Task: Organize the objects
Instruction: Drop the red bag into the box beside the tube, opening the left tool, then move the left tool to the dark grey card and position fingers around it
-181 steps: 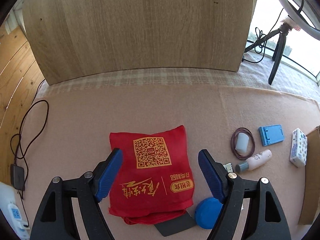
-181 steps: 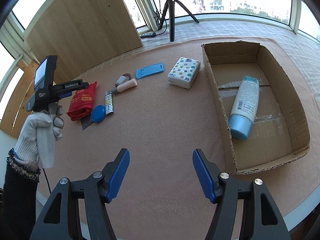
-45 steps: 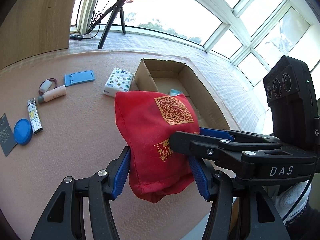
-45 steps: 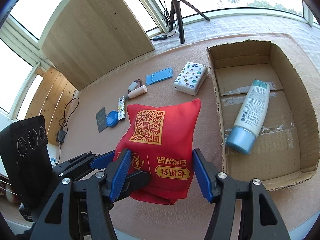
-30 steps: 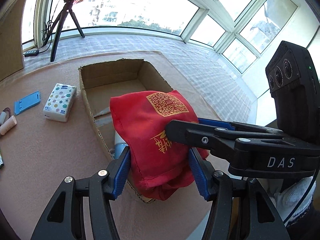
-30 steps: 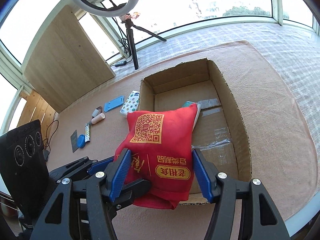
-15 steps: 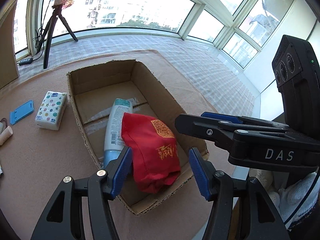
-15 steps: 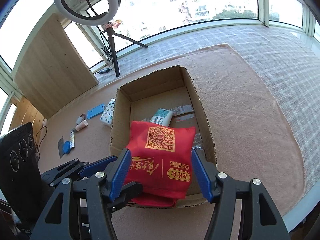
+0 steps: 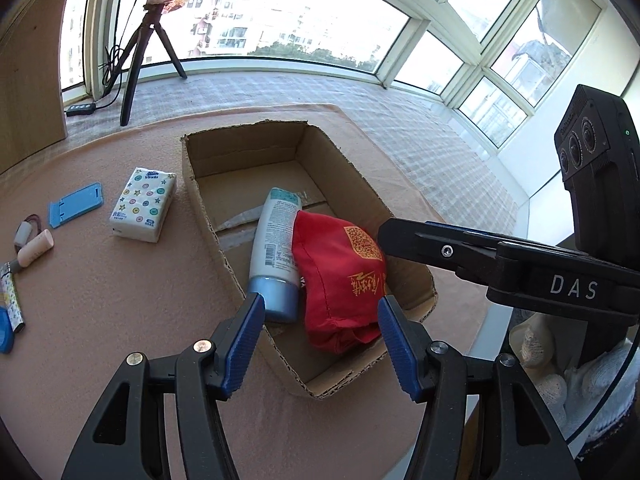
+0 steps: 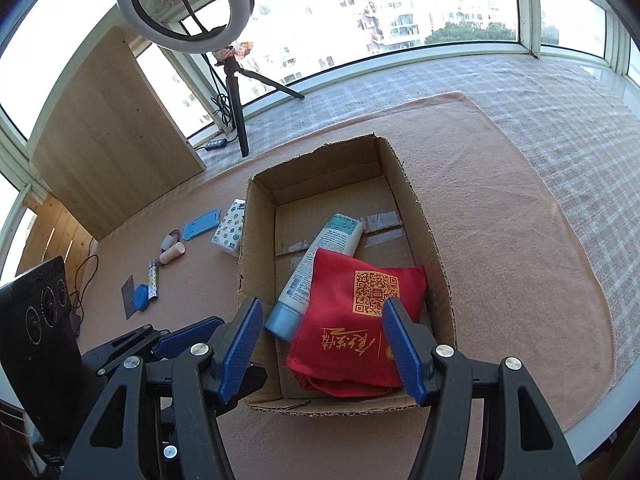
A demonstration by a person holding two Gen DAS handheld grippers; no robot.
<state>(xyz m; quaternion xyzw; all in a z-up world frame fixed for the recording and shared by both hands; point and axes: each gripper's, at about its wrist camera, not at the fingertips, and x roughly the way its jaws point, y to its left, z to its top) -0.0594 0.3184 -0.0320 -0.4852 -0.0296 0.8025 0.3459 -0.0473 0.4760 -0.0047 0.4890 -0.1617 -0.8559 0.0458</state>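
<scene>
While your left gripper (image 9: 320,316) hangs wide open and empty over the near end of the cardboard box (image 9: 200,208), your right gripper (image 10: 322,320) does the same, jaws spread and holding nothing. The red cloth bag (image 10: 360,320) lies inside the box at its near end, resting against the white lotion bottle (image 10: 320,256), whose blue cap points toward 7 o'clock. Outside the box, around 9 o'clock in the left wrist view, sit the tissue pack (image 9: 144,204), the blue phone stand (image 9: 76,204) and a small pink tube (image 9: 35,248) on the pink mat (image 9: 120,300).
</scene>
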